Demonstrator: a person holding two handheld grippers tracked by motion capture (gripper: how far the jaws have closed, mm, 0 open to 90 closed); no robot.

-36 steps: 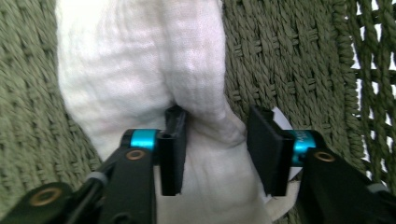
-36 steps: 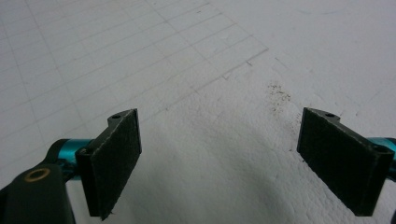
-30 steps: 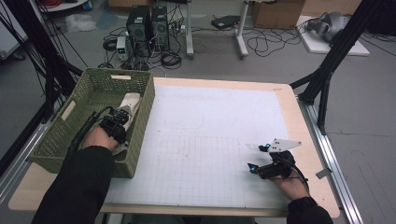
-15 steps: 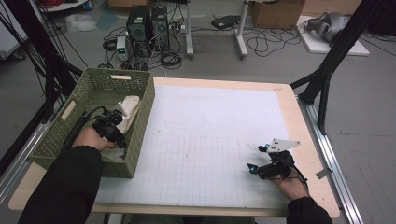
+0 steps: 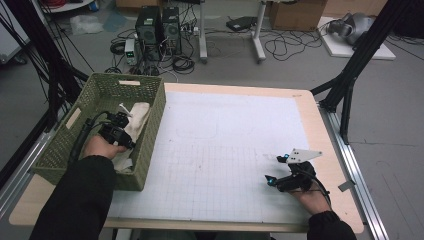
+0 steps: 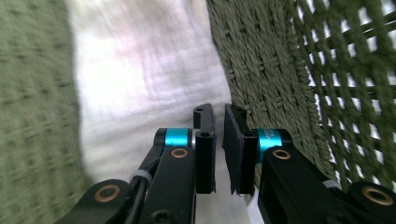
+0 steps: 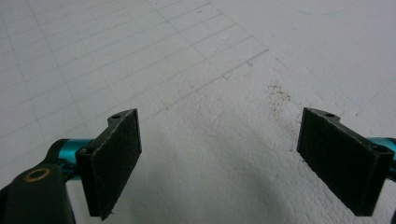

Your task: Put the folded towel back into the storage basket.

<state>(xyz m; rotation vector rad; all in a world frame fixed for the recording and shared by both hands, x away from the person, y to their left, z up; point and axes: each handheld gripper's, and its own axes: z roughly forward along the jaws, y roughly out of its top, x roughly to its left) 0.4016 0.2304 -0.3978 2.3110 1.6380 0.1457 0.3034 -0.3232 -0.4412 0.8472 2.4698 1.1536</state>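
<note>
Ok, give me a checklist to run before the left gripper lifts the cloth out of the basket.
1. Left gripper over the white cloth inside the green basket: ok.
2. Cloth caught between its pads: not ok; the jaws have just been closing and stand almost together, with no cloth seen between them.
3. Jaws free of the basket wall: cannot tell; it lies close beside one jaw.
4. Right gripper open, empty, over the white mat: ok.

A robotics lab, this; computer towers (image 5: 159,25) and tangled cables (image 5: 280,47) sit on the grey floor. A black rig frame (image 5: 367,45) flanks the gridded worktable (image 5: 240,145).
</note>
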